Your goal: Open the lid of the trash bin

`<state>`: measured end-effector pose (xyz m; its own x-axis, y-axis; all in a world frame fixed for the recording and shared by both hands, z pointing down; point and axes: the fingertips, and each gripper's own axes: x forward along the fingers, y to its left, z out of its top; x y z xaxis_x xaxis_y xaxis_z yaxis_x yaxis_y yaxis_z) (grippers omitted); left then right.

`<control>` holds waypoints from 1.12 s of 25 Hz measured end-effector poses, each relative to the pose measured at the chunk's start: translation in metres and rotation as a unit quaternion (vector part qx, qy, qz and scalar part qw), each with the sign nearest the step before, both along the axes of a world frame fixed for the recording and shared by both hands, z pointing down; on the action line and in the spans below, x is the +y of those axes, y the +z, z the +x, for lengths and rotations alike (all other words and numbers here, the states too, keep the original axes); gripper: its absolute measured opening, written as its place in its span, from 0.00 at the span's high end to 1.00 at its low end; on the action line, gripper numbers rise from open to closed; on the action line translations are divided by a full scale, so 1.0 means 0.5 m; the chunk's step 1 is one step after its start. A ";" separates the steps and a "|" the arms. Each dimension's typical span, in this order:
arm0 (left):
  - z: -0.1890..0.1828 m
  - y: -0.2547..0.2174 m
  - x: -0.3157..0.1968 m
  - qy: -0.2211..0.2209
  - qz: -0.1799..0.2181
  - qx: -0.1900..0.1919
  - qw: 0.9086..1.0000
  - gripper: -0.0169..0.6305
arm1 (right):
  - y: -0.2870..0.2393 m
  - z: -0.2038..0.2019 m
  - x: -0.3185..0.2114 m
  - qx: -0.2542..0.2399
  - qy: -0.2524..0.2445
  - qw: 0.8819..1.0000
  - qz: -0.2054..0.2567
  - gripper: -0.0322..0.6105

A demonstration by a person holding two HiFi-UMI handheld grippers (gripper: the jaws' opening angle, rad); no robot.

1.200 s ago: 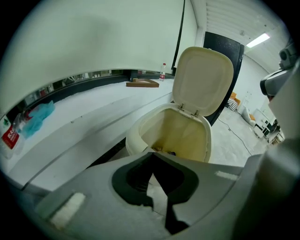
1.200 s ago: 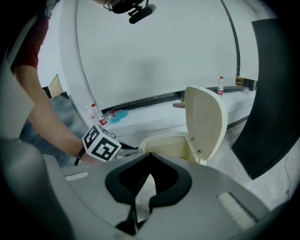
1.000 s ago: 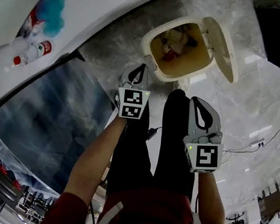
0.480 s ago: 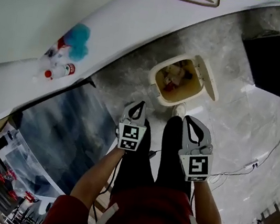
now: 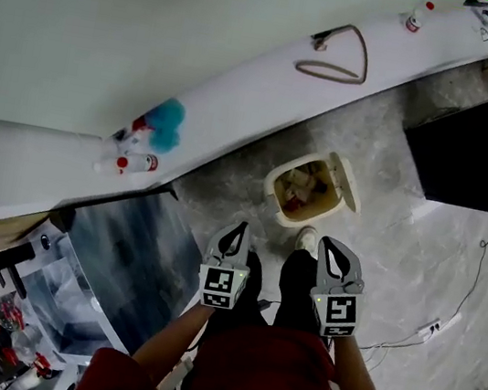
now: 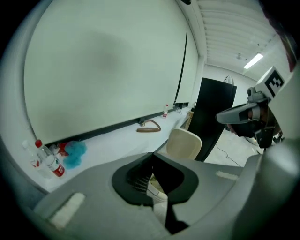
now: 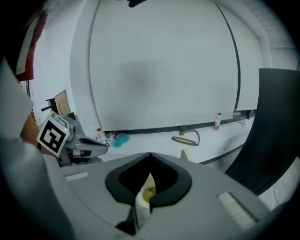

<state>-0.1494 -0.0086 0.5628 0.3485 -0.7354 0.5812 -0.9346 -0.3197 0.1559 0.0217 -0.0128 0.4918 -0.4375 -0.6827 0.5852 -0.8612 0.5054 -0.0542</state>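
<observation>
Head view: shows the trash bin (image 5: 272,188) on the grey marble floor (image 5: 419,256), far of the feet and just near of the long white counter (image 5: 243,88). Shows the lid (image 5: 349,184) raised at the bin's right side, with the inside open to the camera and litter in it. Finds the left gripper (image 5: 240,228) and the right gripper (image 5: 326,243) side by side near of the bin, both pointing toward it and touching nothing. Catches 1 white shoe (image 5: 306,238) between their tips. Picks out on the counter a brown loop (image 5: 335,66), a blue tuft (image 5: 170,115) and bottles (image 5: 134,162) with red caps; at far right a dark panel (image 5: 482,155), and a cable (image 5: 458,299) on the floor.

Left gripper view: looks along the left gripper (image 6: 151,153), tips pressed together and nothing caught between them. Shows the cream lid (image 6: 184,143) upright just past the tips, the brown loop (image 6: 149,126) farther off, the blue tuft (image 6: 75,152) and bottles (image 6: 49,161) at left, the right gripper (image 6: 241,114) at right.

Right gripper view: looks along the right gripper (image 7: 150,154), tips likewise pressed together and empty (only the dark hollow behind them gapes). Glimpses the trash bin (image 7: 148,193) through that hollow, and the left gripper (image 7: 89,143) at left.
</observation>
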 end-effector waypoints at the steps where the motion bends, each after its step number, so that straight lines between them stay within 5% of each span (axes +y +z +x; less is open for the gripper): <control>1: -0.005 -0.031 -0.004 -0.005 0.013 0.001 1.000 0.97 | -0.018 0.004 0.000 0.001 0.000 1.000 0.006 0.95; 15: -0.083 -0.416 -0.066 -0.061 0.205 0.008 0.977 0.97 | -0.292 0.012 -0.062 -0.016 0.006 0.989 0.147 0.95; 23: -0.113 -0.608 -0.080 -0.090 0.298 -0.014 0.950 0.97 | -0.537 0.018 -0.116 -0.056 0.038 0.959 0.276 0.95; 28: -0.130 -0.733 -0.071 -0.094 0.351 -0.025 0.931 0.97 | -0.660 0.013 -0.121 -0.085 0.045 0.947 0.308 0.95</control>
